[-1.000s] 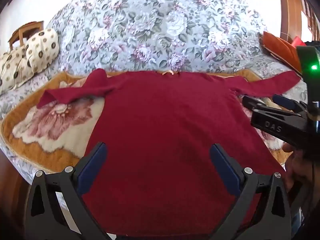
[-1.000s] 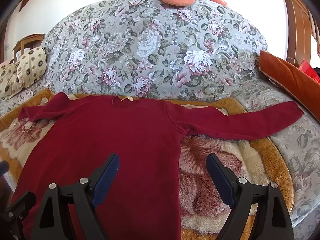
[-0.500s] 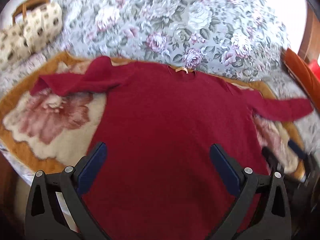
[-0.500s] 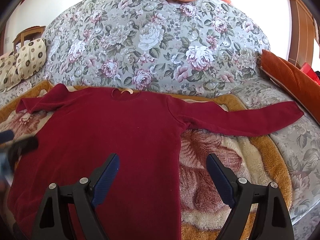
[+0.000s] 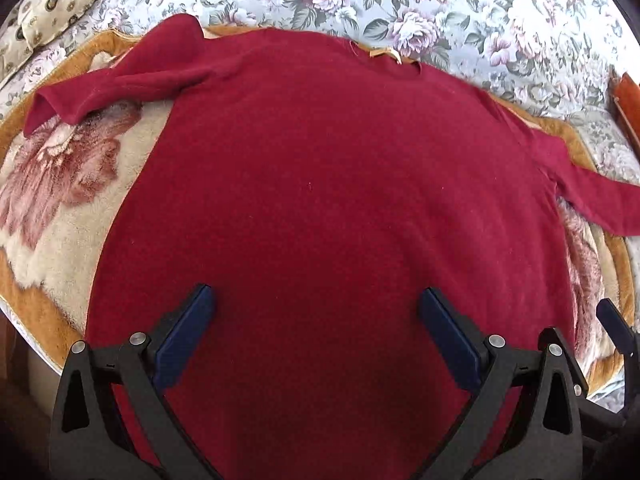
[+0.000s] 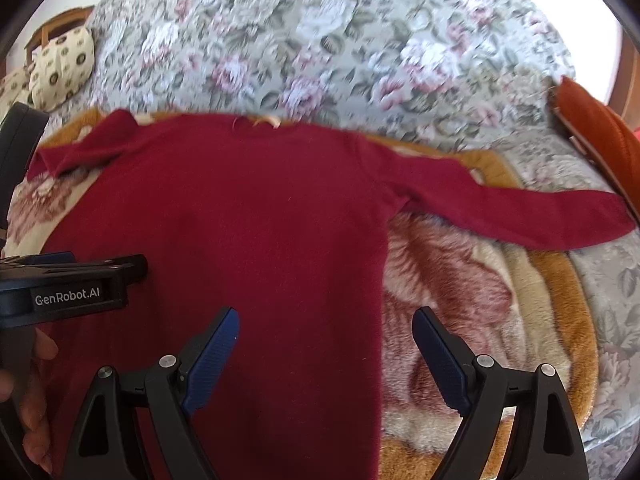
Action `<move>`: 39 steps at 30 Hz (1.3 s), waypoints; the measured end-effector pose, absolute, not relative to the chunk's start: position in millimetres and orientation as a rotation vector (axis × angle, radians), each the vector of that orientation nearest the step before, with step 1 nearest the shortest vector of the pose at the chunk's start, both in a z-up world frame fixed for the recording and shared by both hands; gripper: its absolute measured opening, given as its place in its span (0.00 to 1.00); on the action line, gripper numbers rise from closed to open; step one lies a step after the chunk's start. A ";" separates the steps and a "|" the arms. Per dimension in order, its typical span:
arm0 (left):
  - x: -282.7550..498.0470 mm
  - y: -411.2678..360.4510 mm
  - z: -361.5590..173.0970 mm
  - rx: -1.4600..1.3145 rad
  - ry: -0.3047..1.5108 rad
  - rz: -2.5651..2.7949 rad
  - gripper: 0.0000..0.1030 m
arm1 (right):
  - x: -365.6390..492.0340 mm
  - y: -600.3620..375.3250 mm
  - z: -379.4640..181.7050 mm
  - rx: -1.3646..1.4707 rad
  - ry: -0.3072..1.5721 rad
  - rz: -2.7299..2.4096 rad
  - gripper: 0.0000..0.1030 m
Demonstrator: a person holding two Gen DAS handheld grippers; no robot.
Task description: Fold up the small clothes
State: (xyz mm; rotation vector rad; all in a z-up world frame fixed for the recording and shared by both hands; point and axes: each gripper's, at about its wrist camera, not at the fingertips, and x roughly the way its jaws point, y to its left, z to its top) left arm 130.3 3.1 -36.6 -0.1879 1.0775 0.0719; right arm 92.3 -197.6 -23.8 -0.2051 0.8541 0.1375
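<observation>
A dark red long-sleeved sweater (image 5: 320, 200) lies flat, front down or up I cannot tell, on a plush blanket on a sofa seat, neck toward the backrest. Its left sleeve (image 5: 120, 80) is bunched and bent; its right sleeve (image 6: 520, 212) stretches out straight. My left gripper (image 5: 316, 320) hovers open over the sweater's lower middle, nothing between its fingers. My right gripper (image 6: 326, 332) is open above the sweater's right side edge (image 6: 380, 280), one finger over the cloth, the other over the blanket. The left gripper's body (image 6: 72, 284) shows at the left of the right wrist view.
A flower-patterned plush blanket (image 5: 60, 200) with an orange border covers the seat. The floral sofa back (image 6: 320, 40) rises behind. A spotted cushion (image 6: 60, 64) lies far left, an orange cushion (image 6: 592, 128) far right. A hand (image 6: 32, 420) holds the left gripper.
Both grippers have moved forward and down toward the sweater, which fills more of each view. The left gripper has come into the right wrist view at the left. Both stay open.
</observation>
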 end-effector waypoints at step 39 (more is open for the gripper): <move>114.6 -26.6 -11.1 -0.098 0.915 0.056 0.99 | 73.3 -215.0 -6.9 -0.147 0.711 0.082 0.84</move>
